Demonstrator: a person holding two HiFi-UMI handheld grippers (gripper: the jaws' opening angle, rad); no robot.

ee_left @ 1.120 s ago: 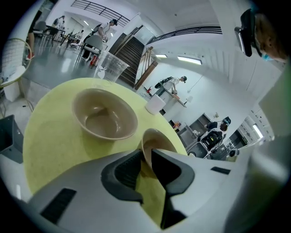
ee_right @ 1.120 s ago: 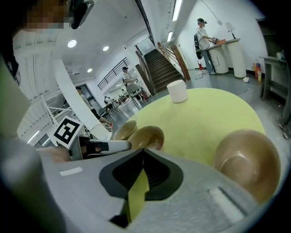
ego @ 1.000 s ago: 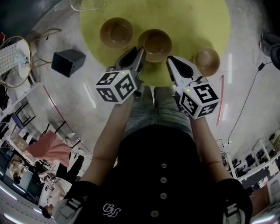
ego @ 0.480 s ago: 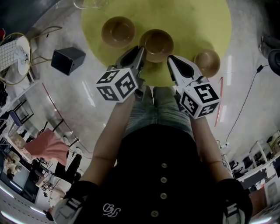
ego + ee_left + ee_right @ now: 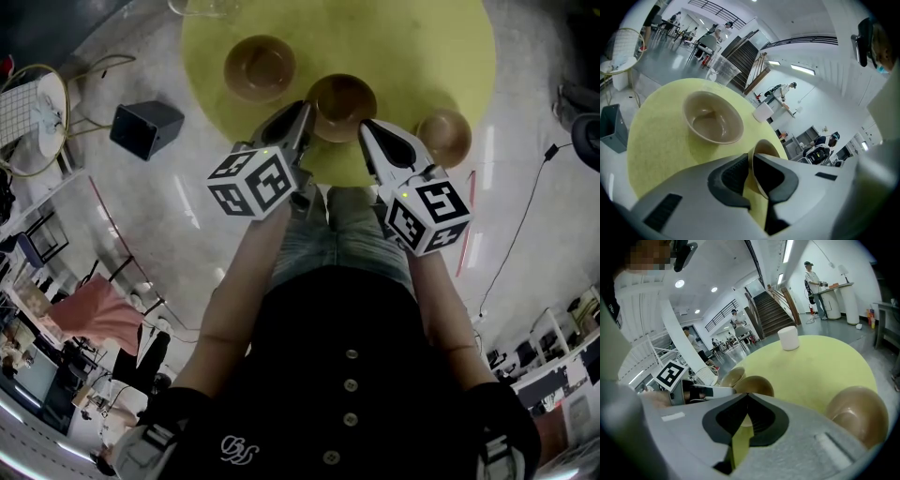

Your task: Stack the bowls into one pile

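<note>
We see three brown bowls on the round yellow table (image 5: 412, 56), and we place everything from the middle bowl (image 5: 341, 105). It sits near the table edge closest to the person. The left gripper (image 5: 751, 164) is clenched on this bowl: in the left gripper view the near wall of the bowl stands between the two dark pads, one pad inside the rim and one outside. The bowl leans a little in that grasp, and we cannot tell whether its base is off the table.

The left bowl (image 5: 259, 67) lies to the left of the middle bowl and a little farther from the person. It is apart from it and upright, with its hollow open to us. The right bowl (image 5: 443, 134) lies to the right of the middle bowl, also apart, close to the table edge.

The right gripper (image 5: 746, 399) hangs just to the right of the middle bowl and nearer the person. Its jaws are pressed together at the tips with nothing between them; only yellow table shows through the gap lower down.

Far beyond the middle bowl, a white cylinder (image 5: 789, 338) stands on the table. A clear cup (image 5: 724, 70) stands beyond it and to the left, past the left bowl. On the floor well to the left of the middle bowl sits a black box (image 5: 145, 131).
</note>
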